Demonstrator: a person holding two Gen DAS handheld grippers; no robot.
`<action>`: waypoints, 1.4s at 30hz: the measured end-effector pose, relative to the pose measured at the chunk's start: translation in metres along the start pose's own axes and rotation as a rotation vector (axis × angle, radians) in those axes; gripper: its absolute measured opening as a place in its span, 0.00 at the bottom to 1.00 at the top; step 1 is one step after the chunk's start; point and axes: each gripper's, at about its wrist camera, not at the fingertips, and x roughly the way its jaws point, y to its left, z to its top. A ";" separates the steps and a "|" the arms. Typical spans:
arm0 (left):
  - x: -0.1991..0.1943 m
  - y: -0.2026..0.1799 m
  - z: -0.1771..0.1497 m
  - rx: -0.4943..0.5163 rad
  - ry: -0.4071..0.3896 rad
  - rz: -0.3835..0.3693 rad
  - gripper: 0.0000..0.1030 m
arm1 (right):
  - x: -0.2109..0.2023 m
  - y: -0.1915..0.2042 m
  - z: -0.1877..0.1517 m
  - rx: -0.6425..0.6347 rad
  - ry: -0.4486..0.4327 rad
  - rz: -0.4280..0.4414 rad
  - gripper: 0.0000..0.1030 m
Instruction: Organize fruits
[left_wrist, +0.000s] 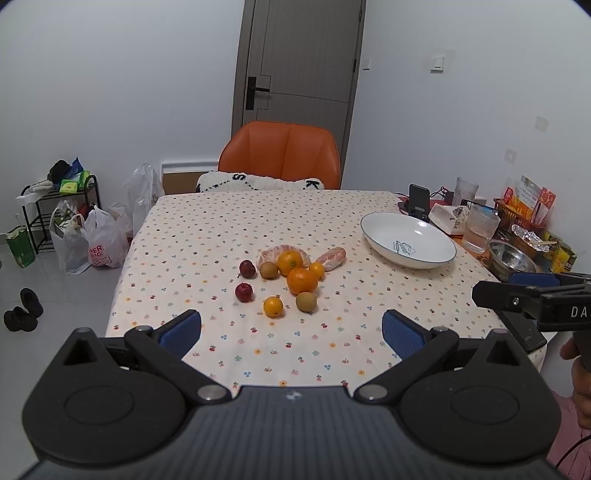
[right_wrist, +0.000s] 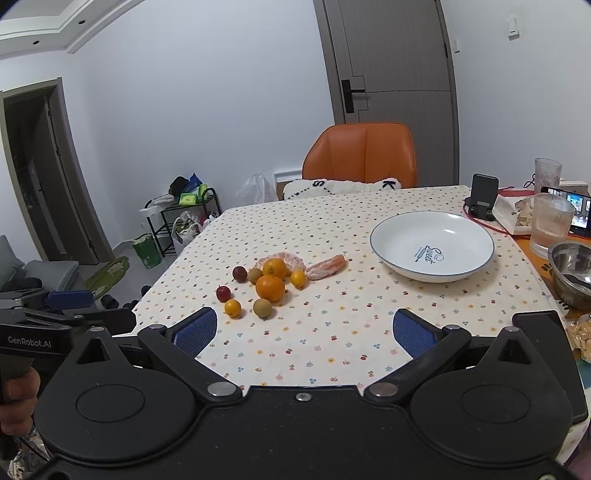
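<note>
Fruit sat loose in a cluster mid-bench in the left wrist view: two large oranges (left_wrist: 302, 280), two small oranges (left_wrist: 273, 306), two kiwis (left_wrist: 306, 302), two red plums (left_wrist: 243, 292), and peeled pomelo segments (left_wrist: 332, 258) at 12 o'clock of the pile. Empty white bowl (left_wrist: 408, 239) lay at 2 o'clock, well apart. Left tool (left_wrist: 291, 328) was wide open, holding nothing, short of the fruit.

Right wrist view: same pile at 11 o'clock, bowl at 1 o'clock. Right tool (right_wrist: 304, 328) was also wide open and empty.

Judgement: oranges are firm and round, so grip across the middle or they roll. Pomelo is soft and tears; pinch lightly mid-length.
</note>
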 end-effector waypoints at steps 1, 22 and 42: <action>0.000 0.000 0.000 0.002 0.000 0.001 1.00 | 0.000 0.000 0.000 0.001 0.001 0.001 1.00; -0.001 -0.004 0.001 0.016 -0.002 -0.002 1.00 | 0.002 -0.008 -0.002 0.012 0.004 -0.026 1.00; 0.035 0.007 0.007 -0.020 -0.014 0.017 1.00 | 0.040 -0.021 0.006 0.005 0.034 -0.022 1.00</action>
